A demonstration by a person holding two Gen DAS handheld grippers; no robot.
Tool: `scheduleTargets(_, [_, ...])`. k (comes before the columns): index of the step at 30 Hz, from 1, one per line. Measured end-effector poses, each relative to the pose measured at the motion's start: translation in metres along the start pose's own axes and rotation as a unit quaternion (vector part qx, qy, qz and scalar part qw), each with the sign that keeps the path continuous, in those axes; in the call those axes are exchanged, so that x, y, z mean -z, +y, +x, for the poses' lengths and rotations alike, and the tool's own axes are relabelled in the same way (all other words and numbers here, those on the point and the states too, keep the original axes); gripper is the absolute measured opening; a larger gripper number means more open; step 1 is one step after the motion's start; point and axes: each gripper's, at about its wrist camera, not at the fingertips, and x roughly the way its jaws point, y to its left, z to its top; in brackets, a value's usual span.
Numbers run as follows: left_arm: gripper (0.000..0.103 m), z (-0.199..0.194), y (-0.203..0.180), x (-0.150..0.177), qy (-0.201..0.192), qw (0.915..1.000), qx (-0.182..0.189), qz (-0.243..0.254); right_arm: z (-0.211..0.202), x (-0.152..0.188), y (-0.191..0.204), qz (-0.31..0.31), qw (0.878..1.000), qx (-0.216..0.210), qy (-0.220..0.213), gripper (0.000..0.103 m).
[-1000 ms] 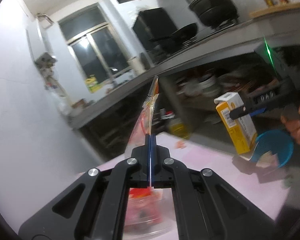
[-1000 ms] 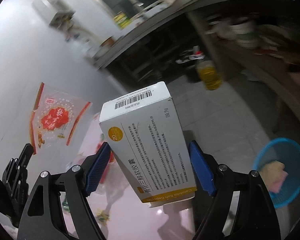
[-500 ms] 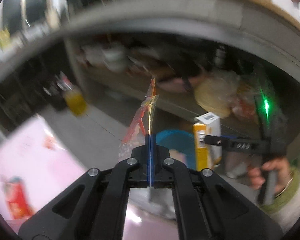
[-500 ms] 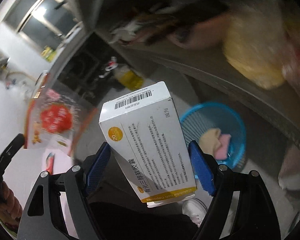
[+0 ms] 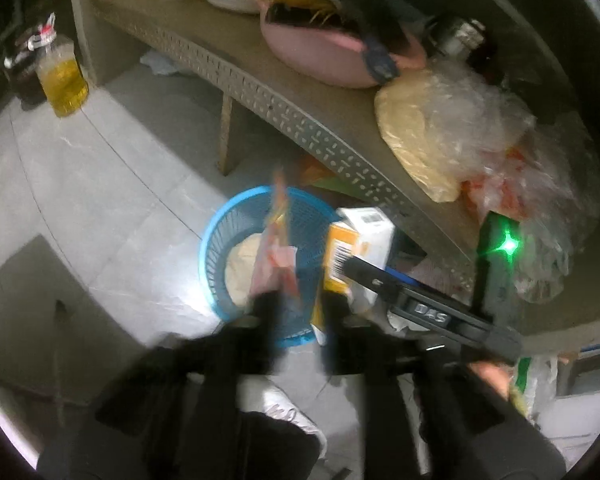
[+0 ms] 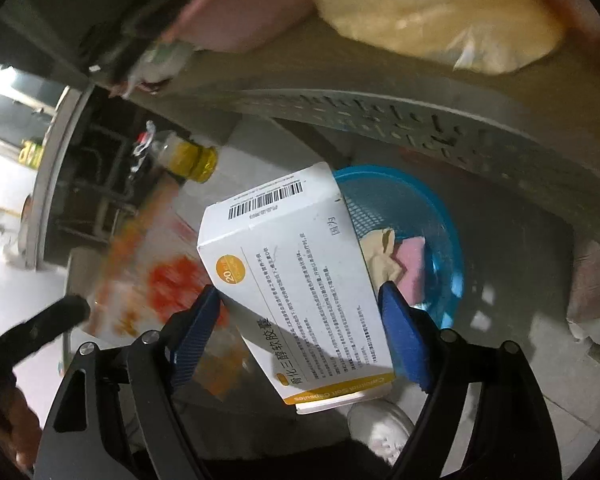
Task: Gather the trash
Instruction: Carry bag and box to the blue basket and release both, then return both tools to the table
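Both grippers have swung from the pink table toward the floor since the earlier frames, and the round blue plastic mesh basket [image 5: 236, 256] now lies directly beneath them. The left gripper [image 5: 296, 300] appears blurred, its fingers now spread apart where they were pinched shut a moment ago, and the clear plastic snack wrapper with red print [image 5: 278, 248] hangs between them over the basket, apparently just let go. The right gripper [image 6: 300, 320] has its blue-padded fingers [image 6: 400, 336] clamped on the sides of the white-and-orange cardboard medicine box [image 6: 296, 280], held tilted just beside and above the basket rim.

To complete the step well, the box should probably be carried over the basket's centre before the fingers part, since from its present place it could strike the rim and fall outside.

Crumpled beige paper [image 6: 380, 256] and a pink scrap [image 6: 414, 264] already lie in the basket. It stands on a pale grey tiled floor [image 5: 112, 184] beneath a perforated grey shelf [image 5: 300, 120] bearing a pink basin [image 5: 324, 56] and plastic bags [image 5: 460, 128]. A bottle of yellow oil [image 5: 62, 80] stands far left.
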Motion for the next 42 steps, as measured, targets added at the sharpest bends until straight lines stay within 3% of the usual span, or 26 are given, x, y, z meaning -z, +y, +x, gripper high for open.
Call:
scheduleTargets(1, [0.053, 0.006, 0.004, -0.001, -0.002, 0.9999, -0.007, -0.013, 0.009, -0.002, -0.003, -0.002, 1.000, 0.009, 0.000, 0.085])
scheduleTargets(5, [0.054, 0.007, 0.014, -0.003, -0.011, 0.9989, -0.005, -0.045, 0.038, -0.005, -0.019, 0.006, 0.998, 0.061, -0.002, 0.085])
scheduleTargets(10, [0.061, -0.029, 0.015, 0.005, -0.050, 0.9980, -0.025, -0.028, 0.036, 0.004, -0.030, 0.016, 0.998, 0.062, -0.011, 0.085])
scheduleTargets(19, [0.072, -0.100, 0.009, 0.045, -0.116, 0.9926, -0.032, -0.021, -0.024, 0.035, 0.003, -0.042, 0.998, 0.041, -0.038, 0.085])
scheduleTargets(25, [0.076, -0.162, 0.017, 0.100, -0.166, 0.9847, -0.037, -0.039, -0.068, 0.052, 0.045, -0.122, 0.992, 0.005, -0.039, 0.085])
scheduleTargets(29, [0.078, -0.203, 0.027, 0.142, -0.203, 0.9764, -0.059, -0.044, -0.097, 0.057, 0.077, -0.170, 0.984, -0.019, -0.049, 0.086])
scheduleTargets(34, [0.081, -0.250, 0.042, 0.204, -0.246, 0.9625, -0.098, -0.060, -0.128, 0.071, 0.134, -0.245, 0.966, -0.062, -0.057, 0.089])
scheduleTargets(38, [0.083, -0.279, 0.052, 0.251, -0.266, 0.9526, -0.132, -0.067, -0.143, 0.088, 0.199, -0.333, 0.936, -0.108, -0.048, 0.091])
scheduleTargets(42, [0.083, -0.305, 0.062, 0.297, -0.282, 0.9387, -0.184, -0.072, -0.151, 0.108, 0.280, -0.415, 0.893, -0.168, -0.042, 0.092])
